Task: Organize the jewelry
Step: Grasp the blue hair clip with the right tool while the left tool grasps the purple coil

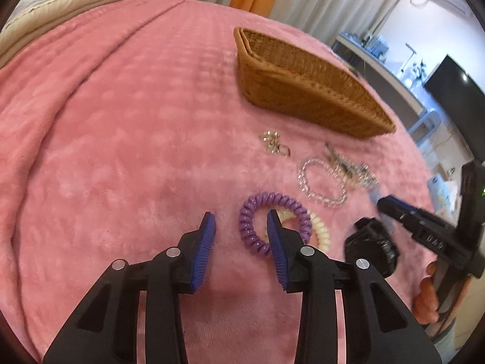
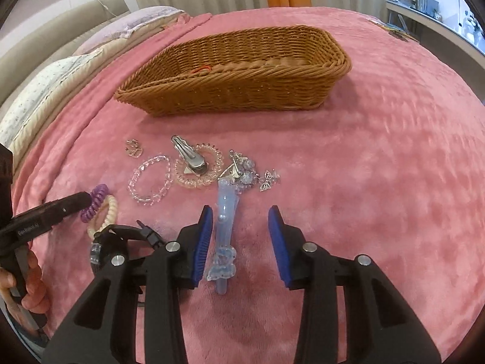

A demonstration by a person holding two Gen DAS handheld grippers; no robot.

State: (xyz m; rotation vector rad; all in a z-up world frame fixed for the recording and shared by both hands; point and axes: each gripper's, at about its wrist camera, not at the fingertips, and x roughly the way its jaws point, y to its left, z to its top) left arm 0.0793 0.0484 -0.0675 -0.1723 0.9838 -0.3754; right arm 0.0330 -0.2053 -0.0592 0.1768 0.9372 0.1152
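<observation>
Jewelry lies on a pink blanket before a brown wicker basket (image 2: 239,69). My left gripper (image 1: 241,220) is open; its right finger sits inside the ring of a purple coil hair tie (image 1: 251,230) that overlaps a cream coil tie (image 1: 322,232). My right gripper (image 2: 240,215) is open over a pale blue hair clip (image 2: 223,227), which lies beside its left finger. A clear bead bracelet (image 2: 150,179), a silver clip on a pink coil tie (image 2: 194,160), silver charms (image 2: 251,176) and small earrings (image 2: 133,148) lie between the grippers and the basket. A black watch (image 1: 372,248) lies by the ties.
The basket (image 1: 303,82) holds a small red item (image 2: 202,69). Pillows (image 2: 45,91) line the bed's far left. A desk and a dark screen (image 1: 454,103) stand beyond the bed's right edge. The right gripper shows in the left wrist view (image 1: 424,224).
</observation>
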